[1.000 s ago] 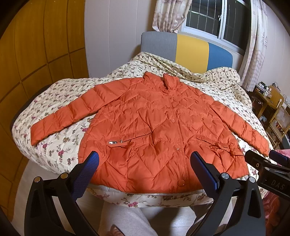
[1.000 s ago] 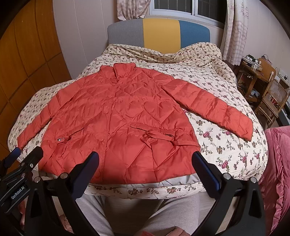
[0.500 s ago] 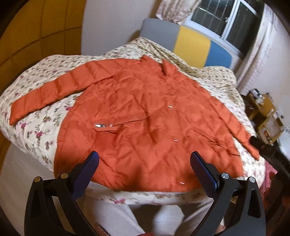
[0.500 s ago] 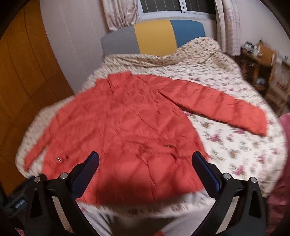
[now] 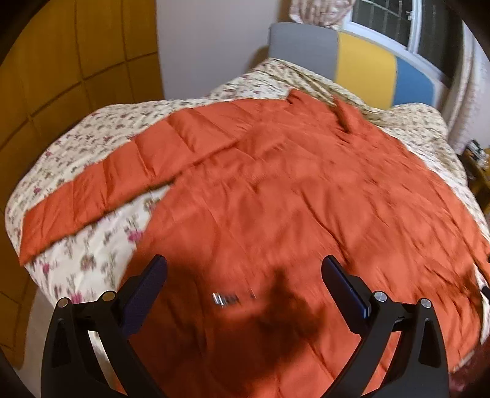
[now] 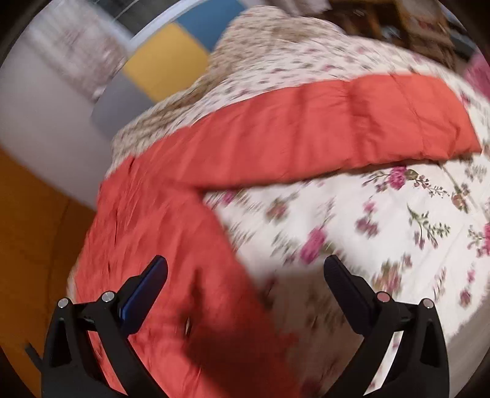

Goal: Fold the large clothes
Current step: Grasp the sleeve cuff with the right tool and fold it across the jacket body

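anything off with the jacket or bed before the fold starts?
Nothing stands out. The orange puffer jacket lies flat on the floral quilt, sleeves spread out. Both frames are motion-blurred, so fine detail is unclear.

Orange puffer jacket (image 5: 306, 199) lies flat, sleeves spread, on bed.

this is a bedroom in a home. a bed (image 5: 92, 251) fills the middle of both views, covered by a cream quilt (image 6: 382, 220) printed with pink flowers. behind it, in the upper right of the left wrist view, stands a padded headboard (image 5: 361, 58) in grey, yellow and blue panels. above that is a window (image 5: 395, 18) with a flowered curtain (image 5: 318, 12). wooden wall panels (image 5: 76, 61) fill the upper left, and some wooden furniture (image 5: 479, 171), blurred, shows at the right edge.
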A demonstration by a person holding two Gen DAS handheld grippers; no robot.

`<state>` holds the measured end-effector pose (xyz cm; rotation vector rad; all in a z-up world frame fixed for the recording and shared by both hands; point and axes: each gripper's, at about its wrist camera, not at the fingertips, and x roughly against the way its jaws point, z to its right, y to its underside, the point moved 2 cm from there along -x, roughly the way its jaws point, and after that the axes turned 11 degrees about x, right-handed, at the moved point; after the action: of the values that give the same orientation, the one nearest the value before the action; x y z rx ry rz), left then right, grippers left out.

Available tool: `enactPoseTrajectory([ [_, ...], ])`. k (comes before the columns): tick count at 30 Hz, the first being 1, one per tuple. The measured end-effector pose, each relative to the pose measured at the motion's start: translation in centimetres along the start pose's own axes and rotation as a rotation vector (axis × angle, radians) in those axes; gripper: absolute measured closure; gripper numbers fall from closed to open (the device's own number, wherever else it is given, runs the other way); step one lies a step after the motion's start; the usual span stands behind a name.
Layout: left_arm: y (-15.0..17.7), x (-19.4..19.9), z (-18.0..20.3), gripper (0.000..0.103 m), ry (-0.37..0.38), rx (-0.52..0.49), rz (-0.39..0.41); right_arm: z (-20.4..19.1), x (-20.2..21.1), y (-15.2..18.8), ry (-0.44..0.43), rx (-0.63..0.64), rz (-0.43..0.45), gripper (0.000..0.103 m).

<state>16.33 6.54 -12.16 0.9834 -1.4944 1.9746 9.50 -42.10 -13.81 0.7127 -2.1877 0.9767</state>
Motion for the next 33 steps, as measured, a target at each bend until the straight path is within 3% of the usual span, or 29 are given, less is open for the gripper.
enactPoseTrajectory([
  [4, -2.3, -3.5, -0.8, 0.003, -0.092, 0.028, 0.000, 4.0, -1.4, -1.7, -0.015, -0.178, 0.017, 0.024],
  [7, -3.3, -5.6, -1.8, 0.003, -0.121, 0.069, -0.009, 5.8, -1.1, -2.9, -0.018, -0.248, 0.094, 0.031],
  [9, -3.8, -6.6, -2.3, 0.003, -0.157, 0.076, -0.001, 7.2, -1.1, -3.3, 0.001, -0.315, 0.130, 0.046],
  [12, -4.1, -8.2, -2.8, 0.003, -0.214, 0.063, 0.020, 9.5, -1.0, -3.7, -0.012, -0.457, 0.204, 0.059],
  [21, -3.1, -9.9, -4.7, 0.003, -0.096, 0.149, -0.008, 12.3, -0.6, -4.8, -0.004, -0.638, 0.356, 0.064],
  [22, -3.0, -9.9, -4.5, 0.003, -0.100, 0.144, -0.007, 12.7, -0.4, -4.7, 0.005, -0.636, 0.358, 0.067],
  [24, -3.0, -9.9, -4.2, 0.003, -0.107, 0.135, -0.011, 12.9, -0.3, -5.1, 0.053, -0.622, 0.350, 0.082],
  [28, -2.8, -9.9, -3.8, 0.003, -0.122, 0.122, -0.003, 12.3, -0.4, -5.9, 0.129, -0.557, 0.329, 0.090],
  [33, -2.8, -9.9, -3.7, 0.003, -0.129, 0.114, 0.002, 6.6, 0.7, -7.6, 0.233, -0.266, 0.386, 0.095],
])
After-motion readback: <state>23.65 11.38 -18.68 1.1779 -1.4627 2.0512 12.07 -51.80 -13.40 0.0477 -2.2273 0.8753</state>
